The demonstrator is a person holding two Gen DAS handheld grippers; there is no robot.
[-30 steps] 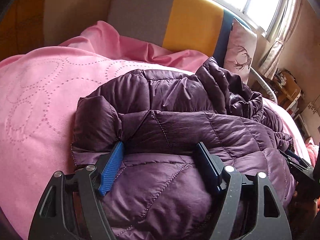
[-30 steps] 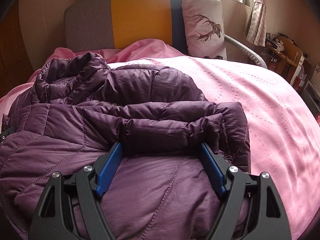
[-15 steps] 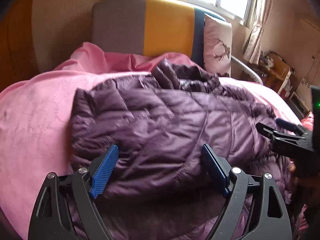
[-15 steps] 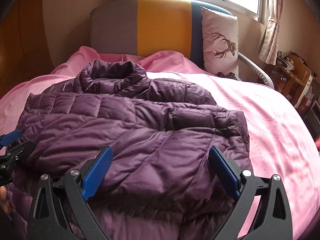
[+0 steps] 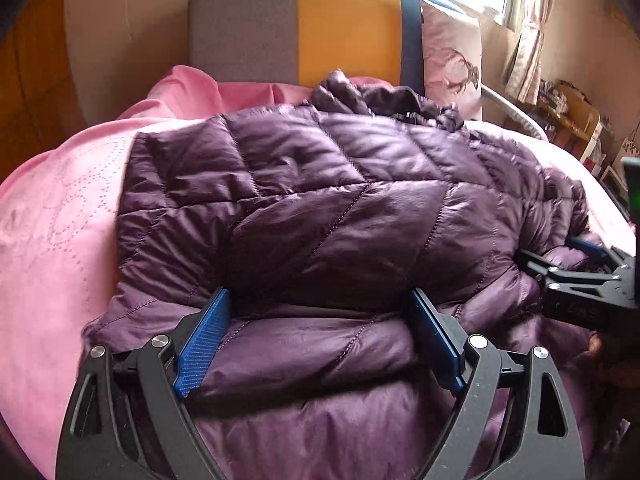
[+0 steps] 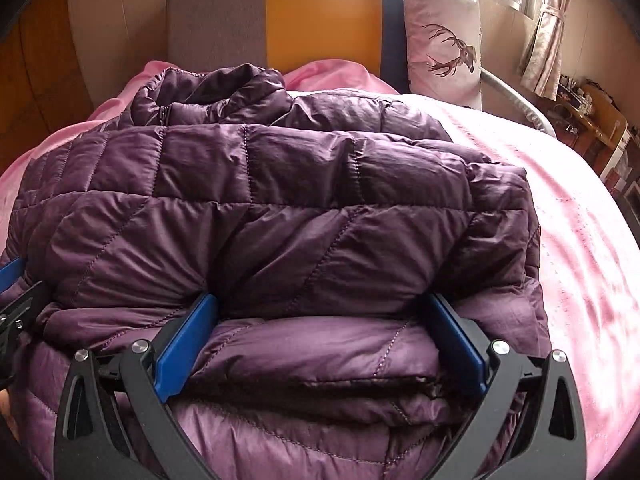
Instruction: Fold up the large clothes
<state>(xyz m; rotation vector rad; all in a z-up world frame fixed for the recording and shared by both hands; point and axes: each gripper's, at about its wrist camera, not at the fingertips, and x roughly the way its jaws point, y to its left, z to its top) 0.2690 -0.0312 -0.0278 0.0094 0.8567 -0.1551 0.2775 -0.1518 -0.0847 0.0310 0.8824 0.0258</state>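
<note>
A purple quilted puffer jacket point(image 5: 320, 208) lies folded over itself on the pink bedspread point(image 5: 60, 208); it also fills the right wrist view point(image 6: 280, 216). My left gripper point(image 5: 320, 332) is open, its blue pads wide apart around the near folded edge on the jacket's left side. My right gripper point(image 6: 320, 336) is open the same way on the jacket's right side. The right gripper also shows at the right edge of the left wrist view point(image 5: 592, 264). Neither gripper pinches the fabric.
A grey, yellow and navy headboard point(image 6: 320, 16) stands behind the bed. A deer-print pillow point(image 6: 444, 40) leans against it on the right. A wooden shelf with clutter point(image 6: 600, 120) and a curtained window are at the far right.
Both grippers carried the jacket's near half forward over the far half, then opened and pulled back. Now they have come forward again to the near folded edge.
</note>
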